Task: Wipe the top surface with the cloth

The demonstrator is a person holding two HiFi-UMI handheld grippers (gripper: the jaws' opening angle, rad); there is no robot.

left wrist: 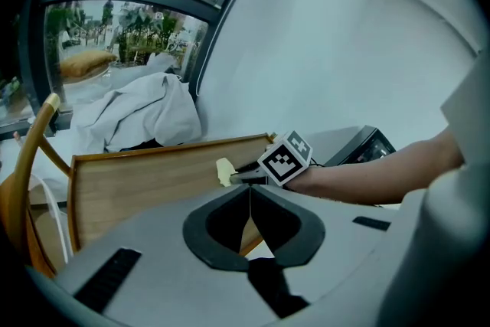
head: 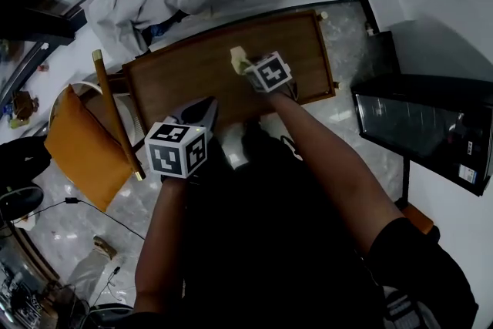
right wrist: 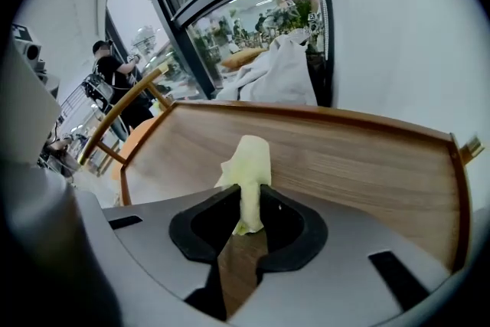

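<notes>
Left claw is nearest in the head view. It hangs over the near edge of the wooden table and carries nothing. Right claw is ahead of it and further right, over the middle of the top, with the pale yellow cloth sticking out just past its tips. An orange chair stands off to the left claw's left.

Left gripper view: jaws pressed together with nothing between them. The table edge is directly below, and the right claw and cloth are ahead.

Right gripper view: jaws clamped on the cloth, which is pinched into a narrow strip. Its free end stands up beyond the tips and there is bare wood all round. I can't tell whether the cloth touches the top.

My read for the wipe:
- The contact patch is small. Tip the right claw down so the free end folds flat under the tips.
- Use light pressure so the cloth rubs the wood and the jaws don't.
- Make overlapping passes along the grain, out to the raised rim.
- Hold the grip firm, since a strip this thin could pull out on a drag.
- The left claw is best kept clear of the stroke path.
</notes>
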